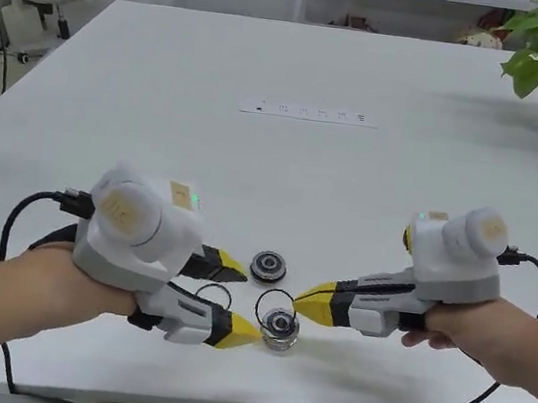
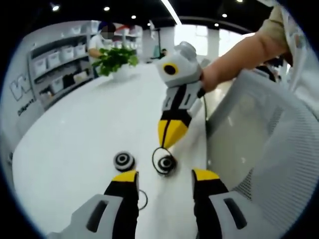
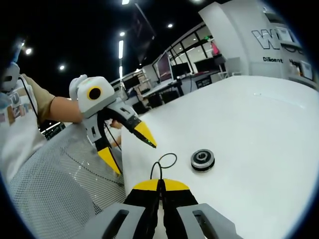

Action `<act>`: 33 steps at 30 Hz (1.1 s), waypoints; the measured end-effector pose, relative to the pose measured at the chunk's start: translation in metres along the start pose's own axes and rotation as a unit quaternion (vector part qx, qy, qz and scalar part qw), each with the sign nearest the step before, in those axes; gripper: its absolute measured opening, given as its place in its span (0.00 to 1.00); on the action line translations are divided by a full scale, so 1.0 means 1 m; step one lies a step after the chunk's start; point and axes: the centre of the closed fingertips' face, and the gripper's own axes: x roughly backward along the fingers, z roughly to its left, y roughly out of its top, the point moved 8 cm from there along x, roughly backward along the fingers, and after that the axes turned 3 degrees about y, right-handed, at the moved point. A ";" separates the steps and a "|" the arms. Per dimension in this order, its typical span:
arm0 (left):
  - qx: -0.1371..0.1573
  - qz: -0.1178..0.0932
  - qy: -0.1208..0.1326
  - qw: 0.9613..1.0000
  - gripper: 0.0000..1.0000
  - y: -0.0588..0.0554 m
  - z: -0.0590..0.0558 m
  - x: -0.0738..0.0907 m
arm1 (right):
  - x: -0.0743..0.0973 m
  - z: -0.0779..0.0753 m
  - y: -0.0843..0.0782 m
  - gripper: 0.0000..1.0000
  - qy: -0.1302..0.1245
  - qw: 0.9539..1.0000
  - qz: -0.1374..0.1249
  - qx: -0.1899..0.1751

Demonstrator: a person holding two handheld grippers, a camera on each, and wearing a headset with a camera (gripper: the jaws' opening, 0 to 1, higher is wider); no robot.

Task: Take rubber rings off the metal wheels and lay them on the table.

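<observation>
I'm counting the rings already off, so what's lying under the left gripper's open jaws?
One thin black rubber ring lies flat on the white table below the left gripper. The near jaw covers part of its loop.

Our left gripper [image 1: 246,303] and right gripper [image 1: 299,300] are built alike: a grey moulded body, then black jaws that taper to pointed yellow tips. In the two gripper views we see that each jaw's grey base carries a dark, slot-shaped recess. The left cable [image 1: 16,217] is black and leaves the back of its gripper through a black plug. The right cable [image 1: 534,290] is black too and thinner-looking. A small green light [image 1: 194,197] glows on top of the left unit. We wear a khaki short sleeve [image 3: 39,95], and our forearms [image 1: 5,303] are uncovered.
</observation>
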 end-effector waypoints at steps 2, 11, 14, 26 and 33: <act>0.026 -0.009 0.007 1.000 0.46 -0.001 0.002 0.006 | -0.002 0.001 0.003 0.00 0.001 1.000 -0.001 0.002; 0.057 -0.026 0.037 0.997 0.51 -0.010 0.015 0.032 | -0.015 -0.002 0.016 0.00 0.005 1.000 0.003 0.008; 0.062 -0.025 0.045 0.997 0.54 -0.016 0.017 0.038 | -0.020 -0.003 0.019 0.00 0.006 1.000 0.005 0.008; 0.073 -0.014 0.066 0.995 0.67 -0.032 0.020 0.052 | -0.049 -0.008 0.027 0.00 0.010 1.000 0.016 -0.005; 0.076 -0.006 0.072 0.995 0.71 -0.039 0.020 0.055 | -0.064 -0.005 0.025 0.00 0.017 0.999 0.031 -0.011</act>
